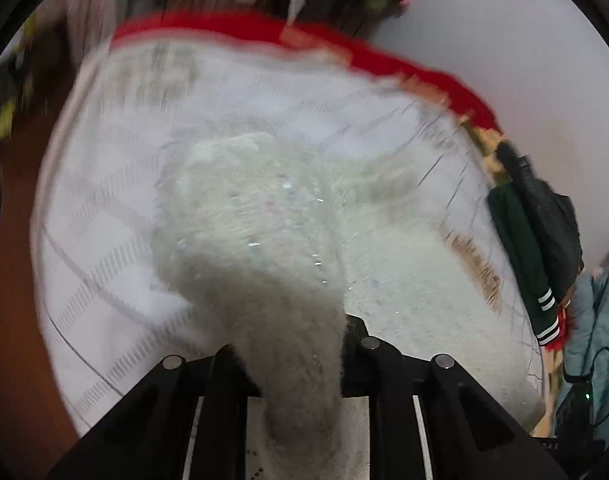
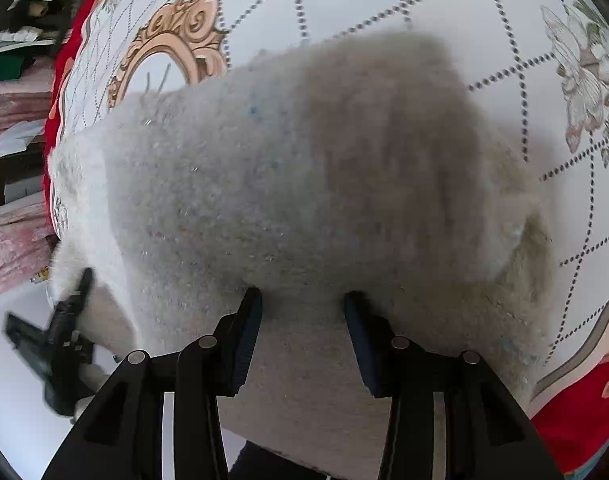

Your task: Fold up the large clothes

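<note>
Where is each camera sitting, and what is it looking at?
Left wrist view: sits on the left gripper, looking down along its black fingers, shut on a bunch of the fluffy white garment above the bed cover.
Right wrist view: sits on the right gripper, looking down at the garment's broad fluffy side; its fingers press on a fold of it, and the left gripper shows at the lower left edge.
Both share the garment and the bed cover with its red border.

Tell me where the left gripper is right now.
In the right wrist view, the left gripper sits at lower left, on the fuzzy white garment's left edge.
</note>
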Available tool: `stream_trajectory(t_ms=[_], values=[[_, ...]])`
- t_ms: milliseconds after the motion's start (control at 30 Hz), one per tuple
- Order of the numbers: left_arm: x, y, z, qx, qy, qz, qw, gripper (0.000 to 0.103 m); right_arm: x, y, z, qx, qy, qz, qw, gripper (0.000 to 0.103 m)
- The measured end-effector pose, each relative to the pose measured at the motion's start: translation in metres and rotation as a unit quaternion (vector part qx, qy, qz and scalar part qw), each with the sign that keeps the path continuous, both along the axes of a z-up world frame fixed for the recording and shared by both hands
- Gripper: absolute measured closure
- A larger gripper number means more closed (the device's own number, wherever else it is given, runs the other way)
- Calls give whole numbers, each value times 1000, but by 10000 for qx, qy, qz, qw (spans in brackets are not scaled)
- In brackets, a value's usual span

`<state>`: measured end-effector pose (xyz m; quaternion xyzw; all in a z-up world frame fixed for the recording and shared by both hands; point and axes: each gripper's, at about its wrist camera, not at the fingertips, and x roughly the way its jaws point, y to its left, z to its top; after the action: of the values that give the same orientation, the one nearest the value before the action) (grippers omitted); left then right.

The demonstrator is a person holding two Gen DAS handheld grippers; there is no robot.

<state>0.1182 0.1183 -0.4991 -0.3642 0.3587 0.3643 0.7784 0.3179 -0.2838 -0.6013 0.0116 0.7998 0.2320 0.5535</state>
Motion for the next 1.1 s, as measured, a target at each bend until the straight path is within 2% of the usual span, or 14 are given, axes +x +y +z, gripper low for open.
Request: stream_trajectory(t_ms=[133, 200, 267, 333, 367, 433, 500, 533, 667, 700, 767, 900, 1000, 1100], values=[[8, 2, 53, 1025, 123, -418, 9938, 90, -2, 17, 10, 451, 169, -61, 9988, 57], [8, 5, 64, 1111, 130, -512, 9924, 90, 0, 7, 35, 667, 18, -367, 9971, 57], [10, 1, 76, 1264, 145, -747, 9891, 90, -5, -20, 62, 491, -501, -597, 9958, 29], [13, -7, 83, 1374, 179, -971, 9856, 90, -11, -45, 72, 89, -990, -686, 9927, 12], [15, -11, 85, 1390, 169, -1067, 9844, 90, -15, -61, 69, -228, -1151, -681, 9908, 11], [20, -26, 92, 1591, 177, -1333, 9781, 90, -18, -91, 38, -368, -726, -809, 9934, 11], [30, -46, 97, 1903, 177, -1739, 9660, 90, -27, -114, -8, 344, 226, -1452, 9886, 19], [33, -55, 99, 2033, 156, -1923, 9599, 90, -32, -115, -24, 642, 486, -1608, 9837, 32], [48, -126, 108, 2680, -75, -3412, 9009, 90, -41, -101, -41, 756, 411, -1567, 9839, 33], [49, -146, 107, 2797, -125, -3816, 8809, 90, -44, -94, -43, 775, 395, -1533, 9843, 33], [45, -195, 96, 3004, -217, -4826, 8224, 90, -49, -77, -47, 842, 369, -1459, 9850, 33], [30, -254, 58, 2854, -166, -6046, 7435, 91, -50, -74, -54, 960, 419, -1445, 9839, 33], [20, -275, 23, 2794, 30, -6474, 7091, 90, -43, -75, -50, 1026, 447, -1343, 9846, 33], [21, -271, 6, 2801, 269, -6578, 6986, 90, -39, -75, -52, 1145, 624, -1274, 9832, 33]])
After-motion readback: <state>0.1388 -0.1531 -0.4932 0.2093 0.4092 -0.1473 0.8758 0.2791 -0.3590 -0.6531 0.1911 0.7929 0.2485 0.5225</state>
